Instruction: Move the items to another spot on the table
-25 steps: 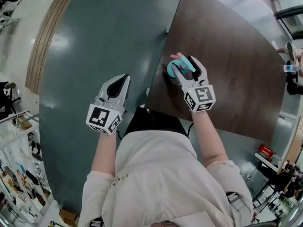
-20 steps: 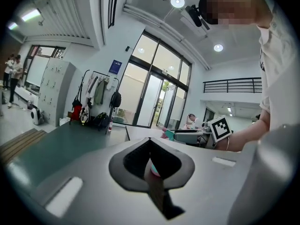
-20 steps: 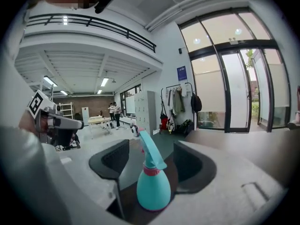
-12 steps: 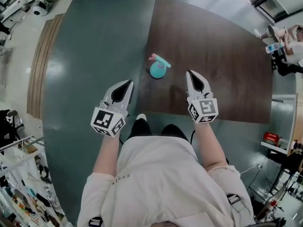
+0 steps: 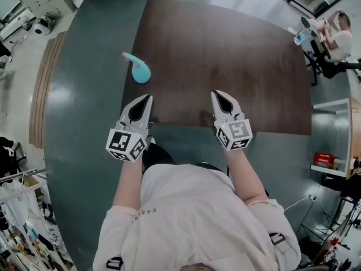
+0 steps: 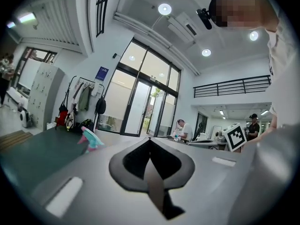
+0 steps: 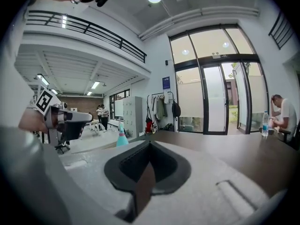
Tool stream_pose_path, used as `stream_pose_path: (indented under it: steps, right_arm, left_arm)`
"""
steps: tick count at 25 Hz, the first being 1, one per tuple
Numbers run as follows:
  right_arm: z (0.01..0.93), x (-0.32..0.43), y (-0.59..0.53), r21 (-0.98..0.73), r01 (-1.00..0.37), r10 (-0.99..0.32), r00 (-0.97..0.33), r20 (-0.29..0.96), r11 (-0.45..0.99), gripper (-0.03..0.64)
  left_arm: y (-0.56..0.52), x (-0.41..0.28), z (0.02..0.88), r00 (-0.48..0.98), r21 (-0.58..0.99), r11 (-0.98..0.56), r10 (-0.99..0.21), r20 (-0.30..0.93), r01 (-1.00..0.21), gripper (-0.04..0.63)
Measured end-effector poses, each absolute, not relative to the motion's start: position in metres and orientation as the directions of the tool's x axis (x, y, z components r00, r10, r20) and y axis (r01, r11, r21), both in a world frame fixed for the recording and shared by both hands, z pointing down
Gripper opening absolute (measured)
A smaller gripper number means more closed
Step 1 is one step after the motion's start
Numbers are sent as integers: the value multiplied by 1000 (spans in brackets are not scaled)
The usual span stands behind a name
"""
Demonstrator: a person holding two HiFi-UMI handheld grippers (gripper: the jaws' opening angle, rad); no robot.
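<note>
Head view, spray bottle (image 5: 138,69): upright on the brown table (image 5: 237,44), close to its nine o'clock edge; probably set there as its new spot.
Head view, left gripper (image 5: 146,97): clenched on nothing, with the bottle at eleven o'clock, apart from the tips.
Head view, right gripper (image 5: 218,94): clenched, empty, at the table's six o'clock edge, well apart from the bottle.
Left gripper view: jaws pressed together with nothing between; bottle (image 6: 89,138) off at nine o'clock, untouched.
Right gripper view: jaws together, empty; bottle (image 7: 122,137) at nine o'clock beyond the tips.
Reason, judged: both tools closed and clear of the bottle because nothing needs carrying just now.
</note>
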State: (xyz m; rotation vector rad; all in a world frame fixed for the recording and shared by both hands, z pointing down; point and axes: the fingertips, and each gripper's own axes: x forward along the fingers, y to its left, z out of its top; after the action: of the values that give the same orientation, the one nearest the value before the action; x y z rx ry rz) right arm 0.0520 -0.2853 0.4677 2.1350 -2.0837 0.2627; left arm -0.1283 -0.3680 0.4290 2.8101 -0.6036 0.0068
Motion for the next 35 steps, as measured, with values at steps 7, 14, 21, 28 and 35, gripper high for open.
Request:
stream_pose_path:
  steps: [7, 14, 21, 28, 35]
  right_arm:
    - [472, 140, -154, -2, -1000, -971, 28, 239, -29, -8]
    - [473, 195, -50, -3, -996, -964, 89, 253, -92, -8]
    - [473, 194, -1, -38, -994, -968, 94, 231, -105, -8]
    - [468, 190, 26, -33, -996, -975, 73, 212, -82, -8]
    - [451, 182, 34, 4, -997, -983, 71, 169, -71, -8]
  left_arm:
    - [-240, -47, 444, 920, 279, -879, -389, 54, -388, 15]
    - [-172, -8, 432, 920, 277, -880, -389, 44, -386, 15]
    - [-120, 9, 431, 940, 270, -901, -334, 67, -339, 15]
    - [-86, 23, 416, 955, 223, -929, -292, 44, -294, 15]
    - [-75, 20, 405, 957, 191, -938, -288, 25, -288, 15]
